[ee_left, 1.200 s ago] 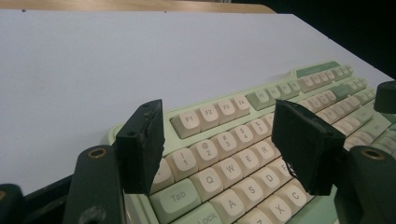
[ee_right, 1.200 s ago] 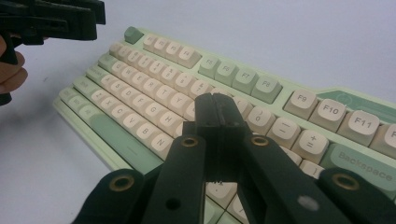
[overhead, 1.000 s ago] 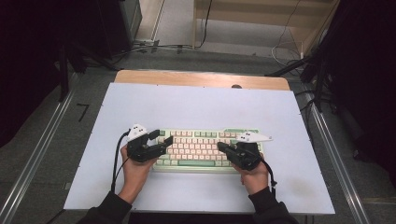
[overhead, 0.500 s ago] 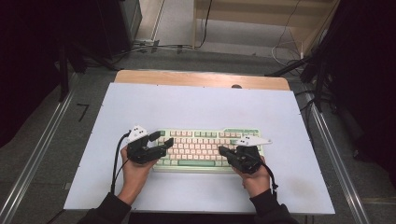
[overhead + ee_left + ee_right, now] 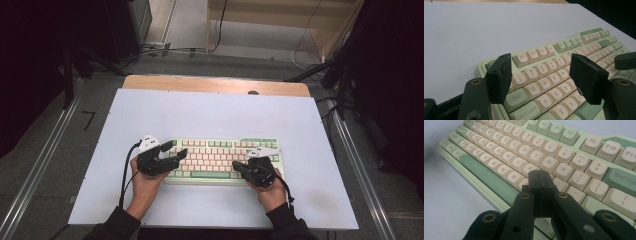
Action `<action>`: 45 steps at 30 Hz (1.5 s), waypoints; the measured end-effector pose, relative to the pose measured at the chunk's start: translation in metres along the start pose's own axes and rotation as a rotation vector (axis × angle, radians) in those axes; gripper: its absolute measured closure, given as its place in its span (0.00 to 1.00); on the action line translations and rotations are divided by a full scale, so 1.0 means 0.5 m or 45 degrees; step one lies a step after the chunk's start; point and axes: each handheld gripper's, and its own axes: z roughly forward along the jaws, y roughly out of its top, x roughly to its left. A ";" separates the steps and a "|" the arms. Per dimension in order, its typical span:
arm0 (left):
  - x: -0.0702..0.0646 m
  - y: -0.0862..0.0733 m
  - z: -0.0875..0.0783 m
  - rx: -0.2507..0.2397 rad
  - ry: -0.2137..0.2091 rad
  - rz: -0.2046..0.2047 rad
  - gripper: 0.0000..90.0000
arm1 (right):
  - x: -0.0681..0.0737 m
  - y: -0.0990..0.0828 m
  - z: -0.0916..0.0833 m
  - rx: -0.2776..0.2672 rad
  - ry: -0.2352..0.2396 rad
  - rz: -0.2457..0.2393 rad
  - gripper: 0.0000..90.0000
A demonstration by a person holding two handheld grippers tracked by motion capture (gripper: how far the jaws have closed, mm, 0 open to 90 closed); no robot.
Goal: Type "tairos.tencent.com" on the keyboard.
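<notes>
- Bench (image 5: 210,115): white sheet covers most of the top, with a bare wood strip along the 12 o'clock edge. Dark floor, cables and rails sit around it.
- Keyboard (image 5: 225,157): mint-green case, cream keycaps, green modifier keys. It lies flat on the bench, toward the 6 o'clock side and roughly centred left to right, long axis running 9 to 3 o'clock. White sheet shows on all sides of it.
- Left hand (image 5: 145,182): comes in from 6 o'clock and sits at the keyboard's 9 o'clock end.
- Right hand (image 5: 270,192): comes in from 6 o'clock and sits at the keyboard's 4 o'clock corner.
- Left tongs (image 5: 175,150): over the keyboard's 9 o'clock end, pointing toward 3 o'clock. Jaws stand apart with nothing between them. In the left gripper view (image 5: 541,77) the gap frames the number row down to the Z row, with Tab and Caps Lock at lower left. Cannot tell whether the jaws touch the keycaps. Black cable trails back toward 7 o'clock.
- Right tongs (image 5: 236,167): over the bottom key rows at the keyboard's 4 o'clock part, tips pointing toward 9 o'clock. Jaws are pressed together, nothing clamped. In the right gripper view (image 5: 539,178) the closed tip sits low over the keys just below K, near the comma/period row. Cannot tell whether it is touching a keycap. The spacebar runs off toward 9 o'clock in that view.
</notes>
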 end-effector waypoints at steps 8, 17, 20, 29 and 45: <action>-0.001 0.000 0.000 -0.001 0.000 0.010 0.39 | -0.002 -0.005 0.010 0.037 -0.003 0.004 0.97; -0.002 0.000 0.001 -0.002 -0.002 0.011 0.39 | -0.017 0.007 -0.039 -0.177 -0.001 0.066 0.67; -0.003 -0.001 0.001 0.000 -0.006 0.012 0.39 | -0.025 0.007 -0.046 -0.222 -0.019 0.088 0.51; -0.012 -0.003 0.006 0.013 -0.047 0.030 0.45 | -0.041 0.006 -0.042 -0.223 -0.035 0.154 0.32; -0.059 -0.011 0.035 0.154 -0.254 0.168 1.00 | -0.034 0.008 -0.031 -0.193 -0.030 0.134 0.33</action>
